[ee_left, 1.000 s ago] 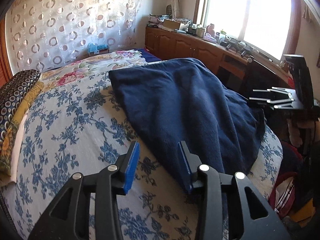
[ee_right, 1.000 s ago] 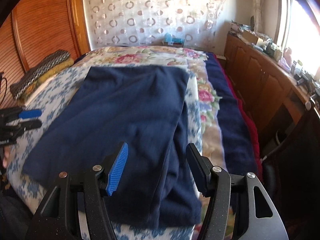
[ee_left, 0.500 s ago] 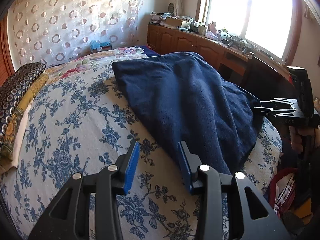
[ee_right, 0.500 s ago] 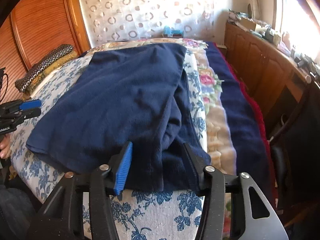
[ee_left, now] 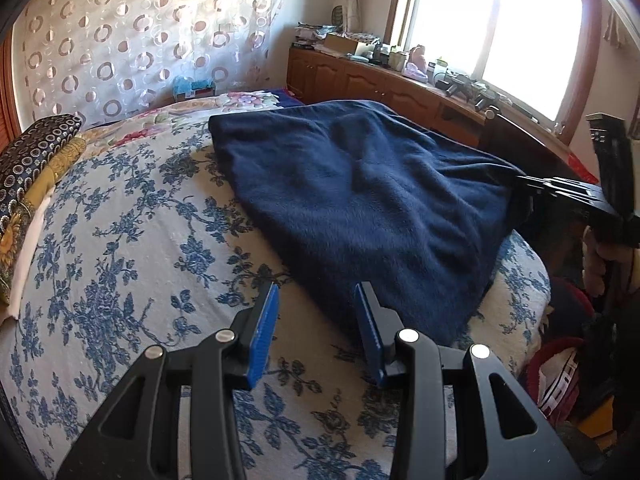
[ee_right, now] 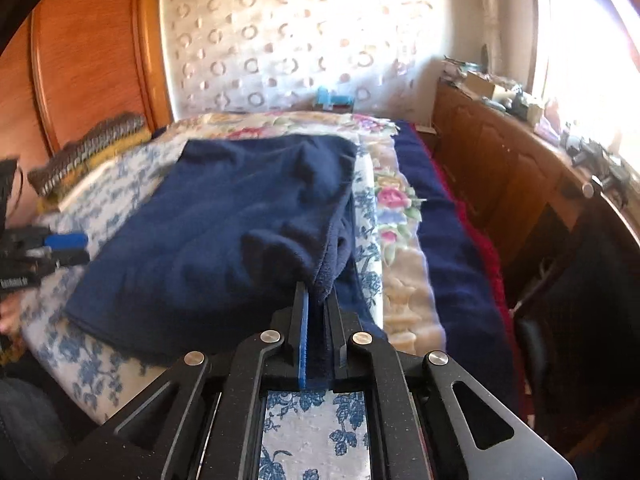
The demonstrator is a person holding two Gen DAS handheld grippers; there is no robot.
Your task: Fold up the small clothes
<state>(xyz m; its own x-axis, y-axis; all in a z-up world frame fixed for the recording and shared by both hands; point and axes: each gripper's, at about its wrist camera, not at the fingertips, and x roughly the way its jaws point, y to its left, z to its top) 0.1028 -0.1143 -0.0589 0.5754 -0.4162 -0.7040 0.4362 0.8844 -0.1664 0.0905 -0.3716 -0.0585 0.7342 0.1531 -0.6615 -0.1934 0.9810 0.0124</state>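
- A navy fleece garment [ee_left: 360,200] lies spread on the bed, over the blue-flowered bedspread [ee_left: 120,260]; what kind of garment it is cannot be made out.
- In the right wrist view the same garment [ee_right: 224,232] runs from the near edge of the bed toward the headboard end, with its near right corner bunched and lifted into a ridge.
- The right gripper [ee_right: 318,304] has its fingers clenched on that bunched corner; cloth fills the narrow slot between the blue pad and the black finger.
- In the left wrist view the right gripper [ee_left: 560,190] shows at the far right edge of the garment, touching the cloth there.
- The left gripper [ee_left: 316,300] has its fingers released and spread wide, with nothing between them; it hangs over the bedspread just beside the garment's near left edge, the right finger's tip over the cloth.
- In the right wrist view the left gripper [ee_right: 64,246] sits at the frame's left, beside the garment's left edge, its blue pad showing.
- A second bedcover with pink roses [ee_right: 396,204] lies along the right of the bed, and beyond it a dark blue blanket [ee_right: 448,248].
- Folded patterned cushions or quilts [ee_left: 28,168] are stacked at the left side of the bed.
- A wooden cabinet [ee_left: 360,80] with clutter on top runs under the bright window [ee_left: 500,28].
- A sheer curtain with ring patterns [ee_left: 140,40] covers the wall behind the bed.
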